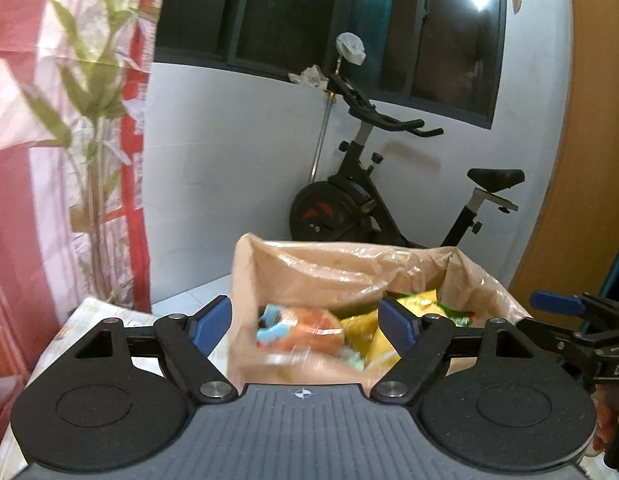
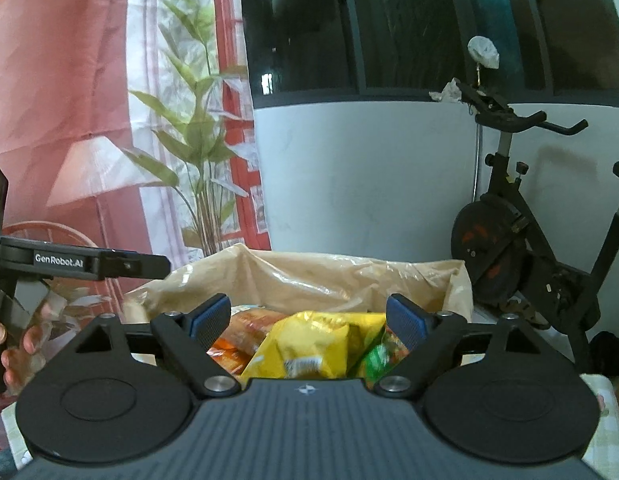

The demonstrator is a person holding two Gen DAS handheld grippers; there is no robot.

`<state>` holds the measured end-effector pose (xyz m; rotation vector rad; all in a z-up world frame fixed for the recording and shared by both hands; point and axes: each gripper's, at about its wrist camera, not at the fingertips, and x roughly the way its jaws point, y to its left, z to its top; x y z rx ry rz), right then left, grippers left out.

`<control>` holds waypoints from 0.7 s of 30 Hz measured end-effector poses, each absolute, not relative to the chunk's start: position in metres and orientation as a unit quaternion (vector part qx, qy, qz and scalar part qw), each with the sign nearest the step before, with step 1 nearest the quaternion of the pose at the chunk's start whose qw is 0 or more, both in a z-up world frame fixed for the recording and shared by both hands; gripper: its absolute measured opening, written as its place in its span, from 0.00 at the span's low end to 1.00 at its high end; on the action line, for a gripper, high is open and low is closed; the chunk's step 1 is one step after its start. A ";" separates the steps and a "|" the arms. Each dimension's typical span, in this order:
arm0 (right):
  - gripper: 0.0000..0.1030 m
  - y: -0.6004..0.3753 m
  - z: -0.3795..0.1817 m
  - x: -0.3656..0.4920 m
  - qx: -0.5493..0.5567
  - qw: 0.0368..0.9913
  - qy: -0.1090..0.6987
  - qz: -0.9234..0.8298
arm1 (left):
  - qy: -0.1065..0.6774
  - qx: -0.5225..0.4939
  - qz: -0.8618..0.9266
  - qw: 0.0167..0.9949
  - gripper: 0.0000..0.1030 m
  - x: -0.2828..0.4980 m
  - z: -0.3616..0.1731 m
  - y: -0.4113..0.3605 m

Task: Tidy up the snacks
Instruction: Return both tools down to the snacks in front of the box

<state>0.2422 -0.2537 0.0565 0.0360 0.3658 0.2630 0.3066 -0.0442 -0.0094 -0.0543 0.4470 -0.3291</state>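
The left gripper (image 1: 305,322) stands with its jaws spread wide and nothing between its blue pads (image 1: 213,320); the right gripper (image 2: 309,322) is likewise wide open and holds nothing. Both hover just in front of a box lined with a tan plastic bag (image 1: 309,268), and the gap of each claw frames the bag's open mouth.

Inside the bag lie the snacks: a yellow packet (image 2: 309,344) in the middle, an orange packet (image 2: 229,350) to its left and a green one (image 2: 375,358) to its right. From the left wrist view the orange packet (image 1: 305,332) is smeared by motion, with a pale blue patch at its near end. No print on any packet can be read.

The bag's rim stands upright on all sides, crinkled along the far edge, so the way in is from above. The right gripper (image 1: 565,320) shows at the bag's right edge in the left view, close to the rim. Behind the bag there is open floor, then a white wall and an exercise bike (image 1: 389,184); a red patterned curtain (image 2: 69,120) hangs at the left.

On the arm of the left gripper, seen from the right wrist, white letters read "GenRobot.AI" (image 2: 59,259).
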 end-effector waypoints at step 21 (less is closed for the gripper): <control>0.84 -0.279 -0.034 0.142 0.051 0.965 0.243 0.081 | 0.321 -0.063 -0.101 0.939 0.78 0.249 -0.109 -0.031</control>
